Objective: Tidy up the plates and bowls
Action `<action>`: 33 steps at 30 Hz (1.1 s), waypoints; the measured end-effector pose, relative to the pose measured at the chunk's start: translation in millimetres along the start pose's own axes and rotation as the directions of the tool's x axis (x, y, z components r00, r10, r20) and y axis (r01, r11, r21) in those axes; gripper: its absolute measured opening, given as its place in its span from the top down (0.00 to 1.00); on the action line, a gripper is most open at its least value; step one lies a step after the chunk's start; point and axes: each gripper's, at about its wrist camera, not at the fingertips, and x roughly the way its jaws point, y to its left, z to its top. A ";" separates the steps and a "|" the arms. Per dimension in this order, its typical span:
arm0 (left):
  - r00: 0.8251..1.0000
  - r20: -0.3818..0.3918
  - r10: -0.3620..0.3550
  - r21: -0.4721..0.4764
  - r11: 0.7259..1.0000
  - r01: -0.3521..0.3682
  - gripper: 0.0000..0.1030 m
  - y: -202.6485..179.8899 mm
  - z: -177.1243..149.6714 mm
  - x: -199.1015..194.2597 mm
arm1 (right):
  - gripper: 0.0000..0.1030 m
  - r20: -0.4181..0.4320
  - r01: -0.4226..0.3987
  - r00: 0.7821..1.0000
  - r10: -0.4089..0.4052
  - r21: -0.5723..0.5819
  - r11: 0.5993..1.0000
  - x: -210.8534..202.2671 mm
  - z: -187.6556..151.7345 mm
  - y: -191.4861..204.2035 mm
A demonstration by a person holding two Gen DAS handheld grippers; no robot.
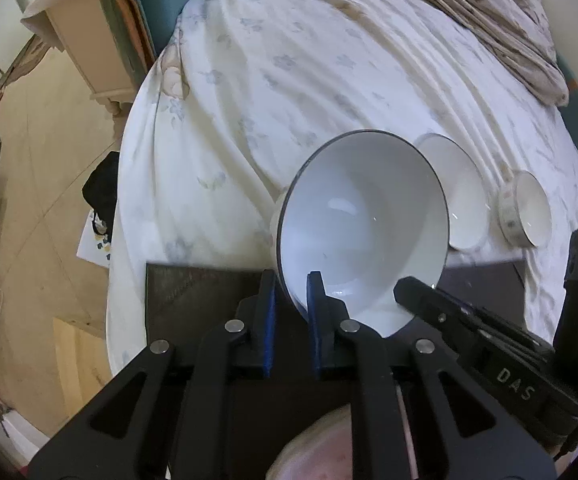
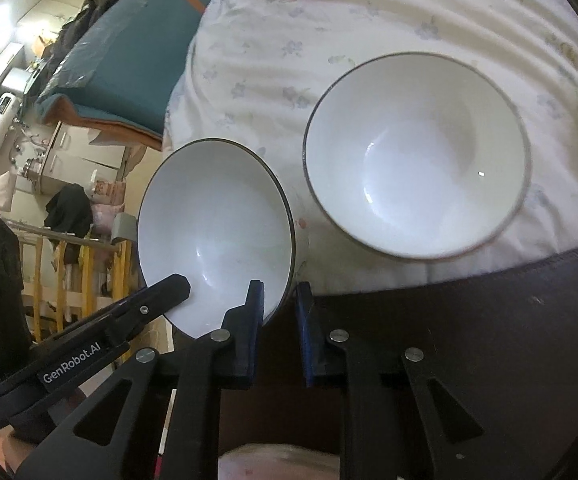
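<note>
A: Where is the dark-rimmed white bowl (image 1: 363,224)?
B: Tilted above the floral bedsheet (image 1: 249,80), its rim clamped by the left gripper (image 1: 292,288) and right gripper (image 2: 279,300). A second bowl (image 2: 417,156) rests beside it.

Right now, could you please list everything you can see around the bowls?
Tilted white ceramic bowl with a dark rim: one, white, gripped at its near rim.
Second white dark-rimmed bowl: one, white, upright on the sheet.
Small round dish with a flowered band: one, cream, on the sheet beyond the second bowl.
Flower-printed bedsheet: one, white with pale blue flowers, beneath the crockery.
Crumpled beige blanket: one, beige, at the far end.
Dark brown board: one, brown, nearest the tongs.
Left tongs: black with blue pads, shut on the tilted bowl's rim.
Right tongs: black with blue pads, shut on the same rim.
</note>
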 end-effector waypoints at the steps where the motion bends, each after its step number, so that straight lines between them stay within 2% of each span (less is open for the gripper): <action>1: 1.000 0.004 -0.008 0.004 1.000 0.008 0.88 -2.2 -4.7 -6.1 | 0.83 0.006 0.005 1.000 -0.005 -0.007 1.000 -6.6 -5.4 1.4; 6: 0.999 0.024 -0.040 0.046 0.998 0.039 0.88 -10.5 -29.3 -34.8 | 0.83 0.032 0.014 0.999 -0.013 -0.013 1.000 -34.0 -21.4 7.6; 16: 0.995 0.013 -0.098 0.090 0.991 0.097 0.88 -21.8 -97.6 -70.7 | 0.83 0.074 0.000 0.997 0.001 -0.021 1.000 -96.2 -85.7 14.7; 21: 0.993 -0.022 -0.118 0.093 0.988 0.120 0.88 -26.9 -136.8 -72.7 | 0.83 0.080 0.002 0.997 0.000 -0.023 1.000 -120.7 -123.6 11.7; 26: 0.993 -0.055 -0.100 0.114 0.988 0.106 0.87 -35.3 -172.5 -66.1 | 0.83 0.056 0.011 0.998 -0.010 -0.023 1.000 -132.2 -162.0 1.3; 33: 0.994 -0.079 -0.072 0.128 0.988 0.082 0.87 -39.3 -195.1 -55.1 | 0.83 0.013 0.038 0.999 -0.038 -0.014 0.999 -128.5 -197.7 -15.0</action>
